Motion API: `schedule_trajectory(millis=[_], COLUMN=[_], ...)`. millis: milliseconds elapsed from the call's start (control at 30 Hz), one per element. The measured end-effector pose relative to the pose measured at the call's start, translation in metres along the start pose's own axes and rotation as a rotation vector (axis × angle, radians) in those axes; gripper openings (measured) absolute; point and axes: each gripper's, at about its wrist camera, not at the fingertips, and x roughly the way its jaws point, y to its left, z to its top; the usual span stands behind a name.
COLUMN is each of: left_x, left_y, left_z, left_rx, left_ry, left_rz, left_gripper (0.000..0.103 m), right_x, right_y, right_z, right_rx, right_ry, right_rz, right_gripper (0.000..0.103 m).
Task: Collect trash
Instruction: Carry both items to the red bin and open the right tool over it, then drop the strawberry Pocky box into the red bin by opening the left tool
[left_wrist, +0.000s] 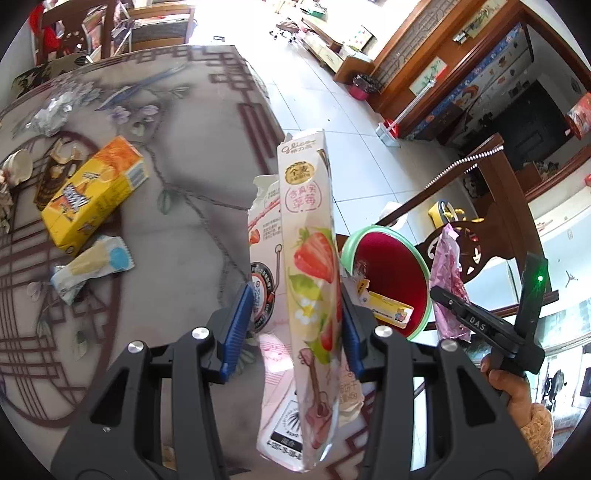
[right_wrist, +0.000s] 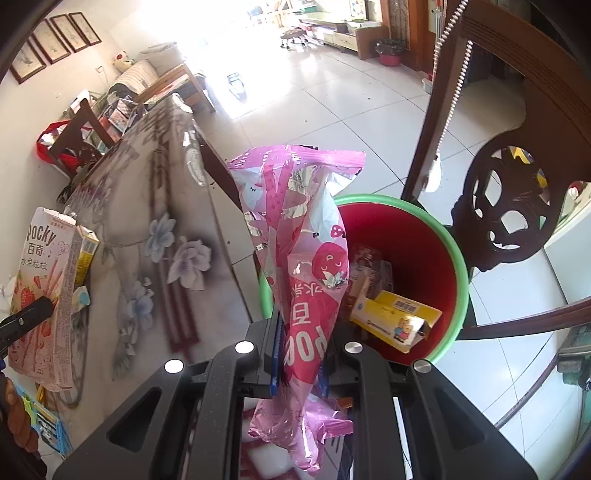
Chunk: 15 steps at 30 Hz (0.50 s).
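Though light and crushable, Pocky box (left_wrist: 310, 280) clamped upright in left hand-held gripper (left_wrist: 297, 332) over surface (left_wrist: 192, 155); slippery pink foil wrapper (right_wrist: 303, 266) pinched in right hand-held gripper (right_wrist: 299, 354) above red bin (right_wrist: 424, 236).

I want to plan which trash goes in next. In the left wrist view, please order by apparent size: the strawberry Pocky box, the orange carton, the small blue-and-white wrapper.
1. strawberry Pocky box, though it sits in the left gripper close to the camera, which inflates it
2. orange carton
3. blue-and-white wrapper
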Motion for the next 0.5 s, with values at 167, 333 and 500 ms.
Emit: schedule_trajectory(millis=[167, 333, 500], left_x=[0.012, 0.028, 0.052], left_y=[-0.020, -0.045, -0.077], left_z=[0.000, 0.002, 0.006], left_rx=[0.036, 0.094, 0.168], left_ry=[0.028, 0.068, 0.112], left_rz=[-0.026, -0.048, -0.082], left_gripper=[0.043, 0.043, 0.043], right_x=[0.004, 0.002, -0.005], right_y=[-0.014, -0.031, -0.051], right_z=[0.002, 0.005, 0.005], right_rx=[0.012, 0.057, 0.091], right_ry=[0.014, -0.014, -0.035], right_rz=[-0.011, -0.040, -0.062], right_gripper=[0.016, 0.059, 0.059])
